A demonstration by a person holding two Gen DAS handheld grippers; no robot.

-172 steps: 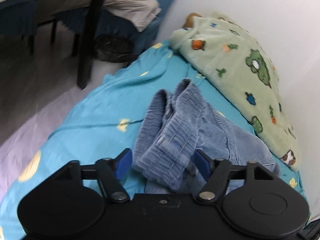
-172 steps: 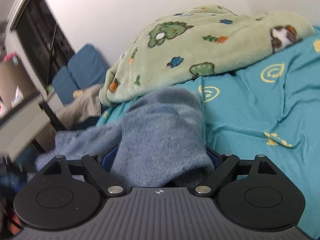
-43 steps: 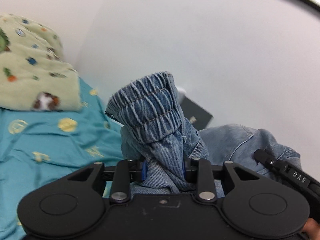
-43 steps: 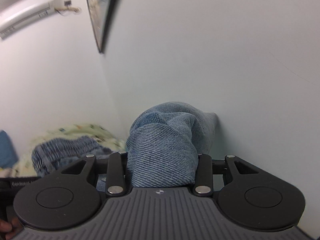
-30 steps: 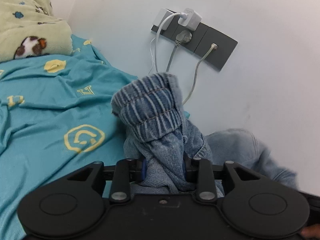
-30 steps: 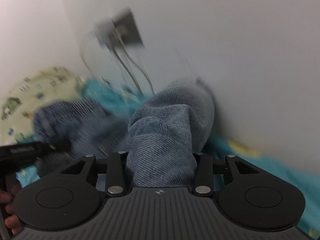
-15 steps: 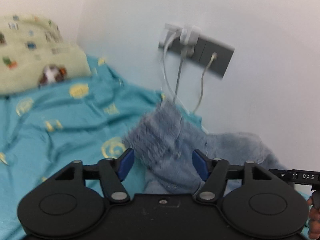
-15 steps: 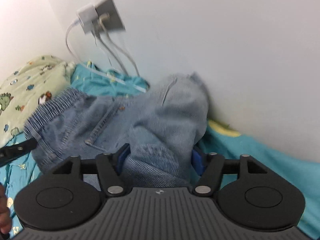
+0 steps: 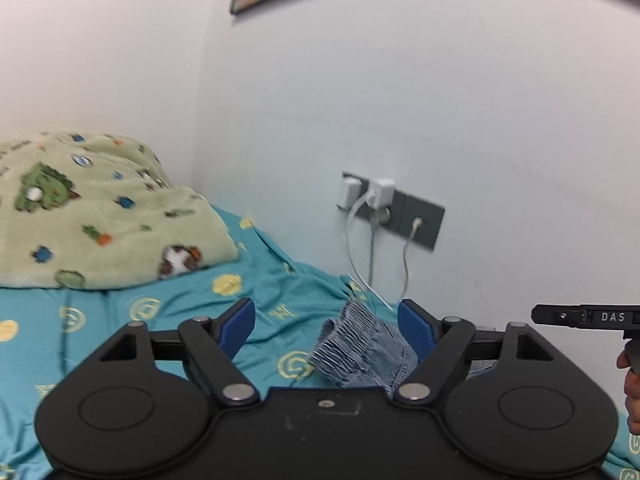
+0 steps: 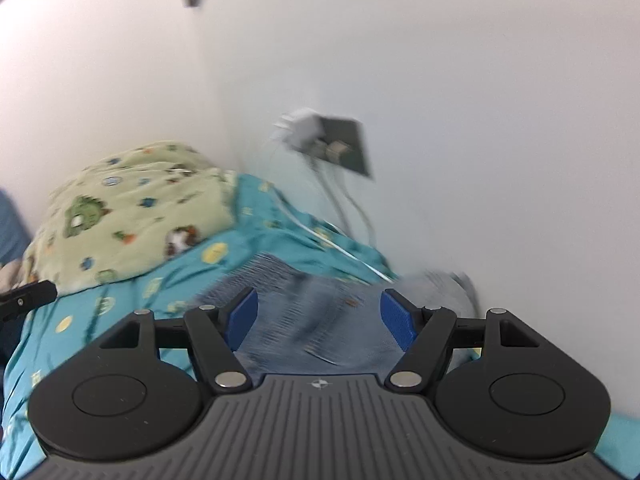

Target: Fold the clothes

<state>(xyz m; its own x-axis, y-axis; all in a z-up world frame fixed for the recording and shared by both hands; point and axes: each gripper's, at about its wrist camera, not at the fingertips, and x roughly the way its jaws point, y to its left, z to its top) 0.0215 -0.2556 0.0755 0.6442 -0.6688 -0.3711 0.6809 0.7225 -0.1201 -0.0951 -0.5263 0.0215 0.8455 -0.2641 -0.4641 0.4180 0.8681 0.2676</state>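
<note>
Lying on the teal bedsheet (image 9: 120,320) close to the wall-side edge of the bed, the denim garment (image 9: 362,350) rests below the wall socket panel (image 9: 400,216), its ribbed waistband turned toward the green patterned blanket (image 9: 92,216) heaped at the bed's far corner. White cables hang from the panel and reach the sheet beside the denim. Both claws have just been opening. The left gripper (image 9: 328,326) has its blue pads well apart, with nothing clamped; the denim shows between them, lower down on the bed. The right gripper (image 10: 319,318) also stands apart, the blurred denim visible past its pads, untouched by them. At the right edge of the left wrist view, a hand (image 9: 632,384) holds the other tool.
</note>
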